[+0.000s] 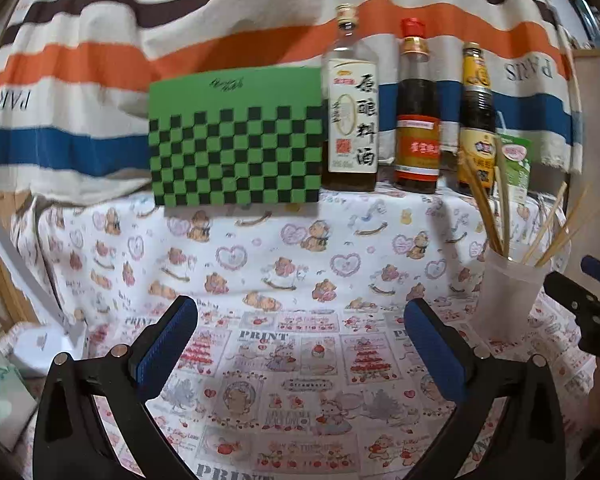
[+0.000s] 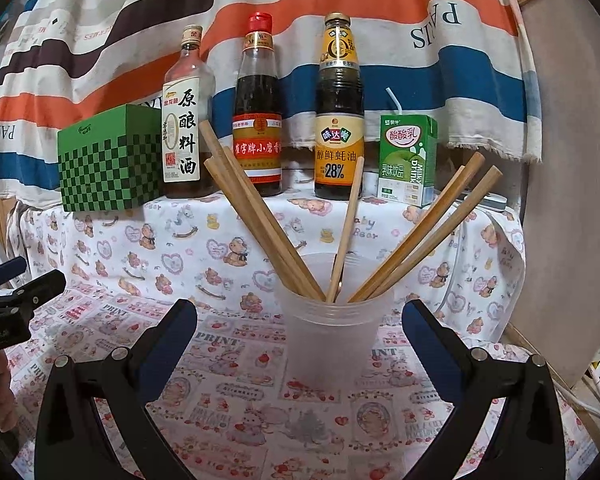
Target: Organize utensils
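Note:
A translucent plastic cup stands upright on the printed tablecloth and holds several wooden chopsticks that fan out left and right. My right gripper is open and empty, its fingers on either side of the cup, apart from it. In the left wrist view the same cup with chopsticks stands at the right. My left gripper is open and empty over bare cloth, left of the cup. The right gripper shows at that view's right edge.
Along the back stand a green checkered box, a cooking wine bottle, a red-capped dark bottle, an oyster sauce bottle and a green milk carton. A striped cloth hangs behind. A board leans at the right.

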